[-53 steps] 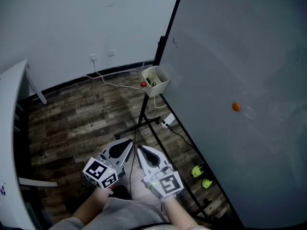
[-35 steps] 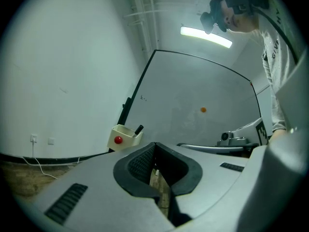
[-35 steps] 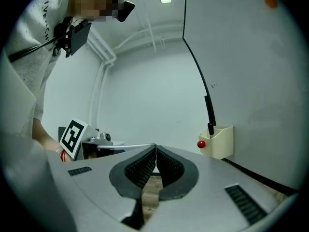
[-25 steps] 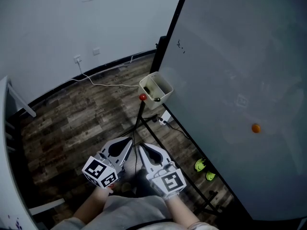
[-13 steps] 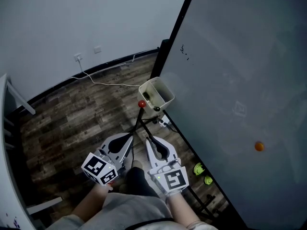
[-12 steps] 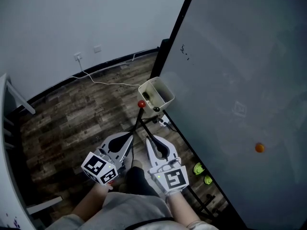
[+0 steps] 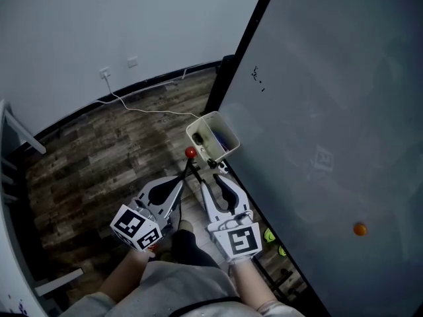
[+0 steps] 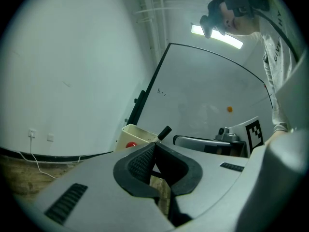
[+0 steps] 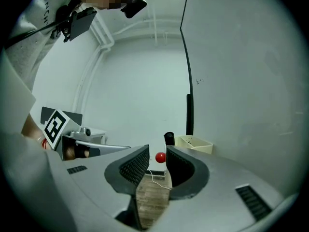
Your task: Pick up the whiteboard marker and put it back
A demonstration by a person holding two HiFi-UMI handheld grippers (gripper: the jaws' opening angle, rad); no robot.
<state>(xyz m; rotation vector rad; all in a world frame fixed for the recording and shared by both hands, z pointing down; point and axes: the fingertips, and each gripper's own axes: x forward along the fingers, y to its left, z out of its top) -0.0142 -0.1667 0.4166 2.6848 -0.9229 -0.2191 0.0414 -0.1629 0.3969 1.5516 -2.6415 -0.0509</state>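
Wood-plank floor (image 7: 99, 157) runs under a whiteboard (image 7: 330, 111) on its stand, which carries a cream holder (image 9: 195, 144). Your right gripper (image 9: 155, 161) is empty, its fingers opening; the left gripper (image 8: 154, 151) has its fingers together. Watch your line: the red-topped piece (image 9: 160, 157) sits framed between your right fingers, not the whiteboard marker (image 9: 169, 138), so closing could catch the wrong thing or jolt the holder. That marker — slim, black-capped — stands at the holder's near side.

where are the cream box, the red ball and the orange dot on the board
cream box (image 7: 199, 125), head view, on its left rim
red ball (image 7: 190, 152), head view, on its middle
orange dot (image 7: 359, 229), head view, on its middle
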